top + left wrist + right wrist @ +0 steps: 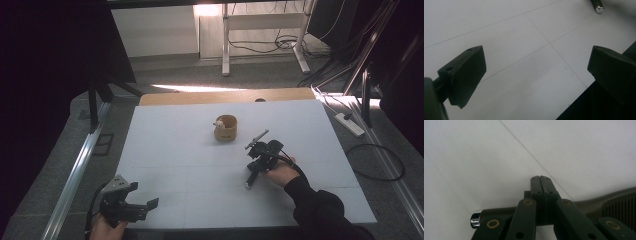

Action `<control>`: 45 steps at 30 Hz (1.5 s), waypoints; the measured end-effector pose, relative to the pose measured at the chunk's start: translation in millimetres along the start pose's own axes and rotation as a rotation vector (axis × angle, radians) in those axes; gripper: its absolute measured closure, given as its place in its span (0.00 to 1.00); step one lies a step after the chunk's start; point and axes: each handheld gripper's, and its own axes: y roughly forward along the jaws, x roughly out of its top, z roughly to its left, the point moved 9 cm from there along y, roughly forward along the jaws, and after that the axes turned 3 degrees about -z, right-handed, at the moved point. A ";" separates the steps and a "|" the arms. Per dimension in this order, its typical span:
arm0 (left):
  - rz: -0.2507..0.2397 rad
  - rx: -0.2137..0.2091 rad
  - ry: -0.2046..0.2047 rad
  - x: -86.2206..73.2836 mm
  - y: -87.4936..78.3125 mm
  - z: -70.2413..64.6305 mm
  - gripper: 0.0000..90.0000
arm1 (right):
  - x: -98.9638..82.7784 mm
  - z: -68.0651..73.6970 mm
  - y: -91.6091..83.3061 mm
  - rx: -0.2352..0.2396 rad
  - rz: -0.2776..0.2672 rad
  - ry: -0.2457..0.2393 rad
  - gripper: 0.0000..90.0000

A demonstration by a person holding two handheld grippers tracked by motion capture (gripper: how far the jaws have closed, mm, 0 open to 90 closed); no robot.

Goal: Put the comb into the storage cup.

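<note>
Black-handled tool [499, 213] lies crosswise, clamped between the right gripper [541, 178] jaws.

We are wearing a black long sleeve [320, 207] on our right arm. Our left gripper [131, 206] is showing a black body topped by a grey three-cornered plate [118, 182], with a black cable trailing from it. Its fingers [465, 75] are showing as thick, matte black blocks with small round holes. Our right gripper [541, 178] is showing flat black link bars set with brass-ringed rivets, and another black cable [295, 162] is looping from it.
</note>
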 end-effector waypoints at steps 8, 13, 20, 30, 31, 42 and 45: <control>-0.001 0.001 0.001 0.1 0.2 -0.4 0.03 | -18.4 1.4 -10.0 -0.004 -0.010 -0.003 1.00; 0.001 0.002 0.003 0.1 0.2 -0.6 0.03 | -29.3 0.3 -15.3 -0.009 -0.011 0.004 1.00; 0.001 0.001 0.004 0.1 0.2 -0.8 0.03 | -46.0 -3.4 -25.0 -0.012 -0.012 0.033 1.00; 0.000 0.001 0.006 0.2 0.5 -1.1 0.03 | -68.0 -5.2 -37.0 -0.031 -0.016 0.059 1.00; 0.000 0.001 0.006 0.2 0.5 -1.2 0.03 | -70.2 -5.8 -38.3 -0.033 -0.015 0.059 1.00; 0.004 0.002 0.009 0.2 0.9 -1.2 0.03 | -98.7 -32.3 -56.7 -0.071 -0.007 0.146 1.00; 0.005 0.002 0.011 0.1 0.8 -1.4 0.03 | -104.6 -36.3 -60.3 -0.073 -0.009 0.154 1.00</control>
